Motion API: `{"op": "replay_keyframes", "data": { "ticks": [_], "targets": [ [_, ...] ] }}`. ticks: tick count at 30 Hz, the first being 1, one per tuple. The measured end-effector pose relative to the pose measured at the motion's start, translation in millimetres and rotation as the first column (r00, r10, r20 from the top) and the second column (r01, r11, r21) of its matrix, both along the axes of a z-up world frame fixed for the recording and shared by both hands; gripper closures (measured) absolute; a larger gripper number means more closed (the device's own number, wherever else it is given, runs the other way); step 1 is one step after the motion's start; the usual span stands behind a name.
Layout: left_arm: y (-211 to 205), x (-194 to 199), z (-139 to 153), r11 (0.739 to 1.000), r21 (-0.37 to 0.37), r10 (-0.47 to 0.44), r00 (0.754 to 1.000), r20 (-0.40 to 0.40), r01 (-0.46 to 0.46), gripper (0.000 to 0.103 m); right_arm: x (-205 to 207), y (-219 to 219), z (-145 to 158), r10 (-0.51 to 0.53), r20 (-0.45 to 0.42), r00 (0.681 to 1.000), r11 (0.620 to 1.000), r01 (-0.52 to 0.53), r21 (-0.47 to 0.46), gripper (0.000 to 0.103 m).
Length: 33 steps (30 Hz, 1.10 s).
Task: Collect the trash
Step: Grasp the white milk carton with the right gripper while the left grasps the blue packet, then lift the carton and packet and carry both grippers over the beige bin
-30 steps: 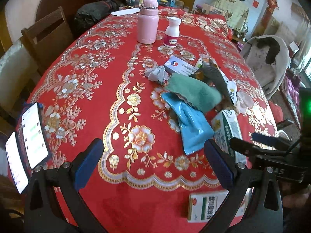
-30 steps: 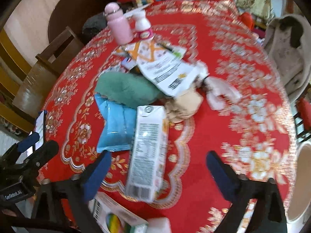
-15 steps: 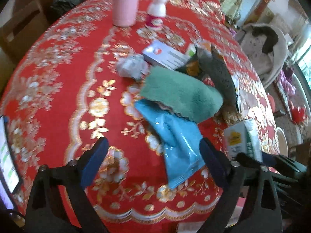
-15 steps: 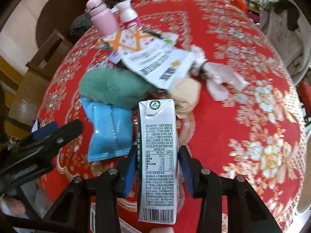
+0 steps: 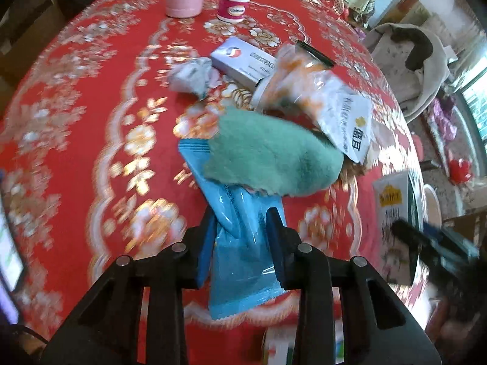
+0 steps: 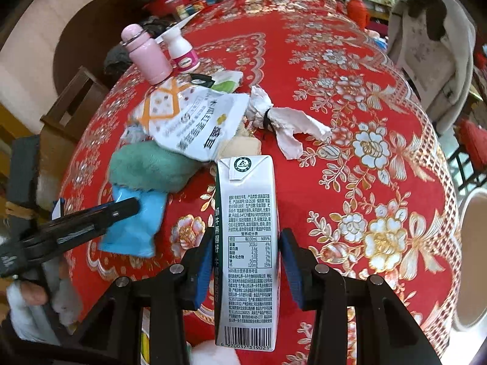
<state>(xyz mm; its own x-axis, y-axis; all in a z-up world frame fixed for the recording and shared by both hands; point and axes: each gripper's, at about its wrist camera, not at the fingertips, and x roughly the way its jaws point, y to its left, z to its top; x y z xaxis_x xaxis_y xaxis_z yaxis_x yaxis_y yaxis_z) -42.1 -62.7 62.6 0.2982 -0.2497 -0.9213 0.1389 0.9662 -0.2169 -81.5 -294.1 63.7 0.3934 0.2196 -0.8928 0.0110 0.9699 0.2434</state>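
Trash on the red tablecloth [image 6: 350, 70]: I've got two pieces in hand. Blue wrapper [image 5: 243, 243] sits between the pads of my left gripper [image 5: 240, 237], jaws just closed in on it & now pinching it, its far end tucked under the green cloth [image 5: 274, 155]. Milk carton [image 6: 248, 228] stands lengthwise between the fingers of my right gripper [image 6: 248, 261], clamped on both narrow sides, barcode end toward the cam. Taking the green cloth as landmark: 1 white snack bag [image 6: 194, 121] lies on its far edge, 1 crumpled white tissue [image 6: 283, 124] beyond that to the right, 1 grey paper wad [image 5: 191, 74] & 1 white medicine box [image 5: 243, 60] behind it, 1 pink flask [image 6: 146, 54] & 1 white pill bottle [image 6: 182, 51] further back, side by side. Count: 2 grippers, 1 wrapper, 1 carton, 1 cloth. Left cam is blurred, so small print there I can't read.
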Motion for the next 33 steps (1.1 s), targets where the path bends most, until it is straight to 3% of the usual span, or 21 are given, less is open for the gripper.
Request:
{"op": "replay_keyframes", "data": {
  "ticks": [5,9,14,18,24,33],
  "targets": [
    [10,-27,23,0.996,0.058,0.070,0.997,0.021,-0.071,0.072,-9,-11,7,0.071,0.009,0.997,0.997,-0.071,0.007,0.062],
    [16,-44,53,0.976,0.127,0.158,0.978,0.139,-0.176,0.072,-16,-29,13,0.083,0.025,0.996,0.997,-0.083,0.008,0.062],
    [7,-48,88,0.977,0.066,0.183,0.957,0.224,-0.202,0.072,-24,-60,18,0.057,0.035,0.998,0.998,-0.058,0.018,0.062],
    [-30,-50,106,0.991,0.005,0.129,0.960,0.248,-0.135,0.072,-34,-87,26,0.014,0.055,0.998,1.000,-0.015,0.014,0.062],
    [-111,-50,115,0.997,-0.058,-0.029,0.968,0.251,0.045,0.072,-57,-137,30,-0.082,0.055,0.995,0.997,0.082,-0.002,0.062],
    [-241,-55,96,0.950,-0.137,-0.251,0.949,0.192,0.279,0.072,-100,-229,28,-0.274,0.041,0.961,0.961,0.276,-0.034,0.062]
  ]
}}
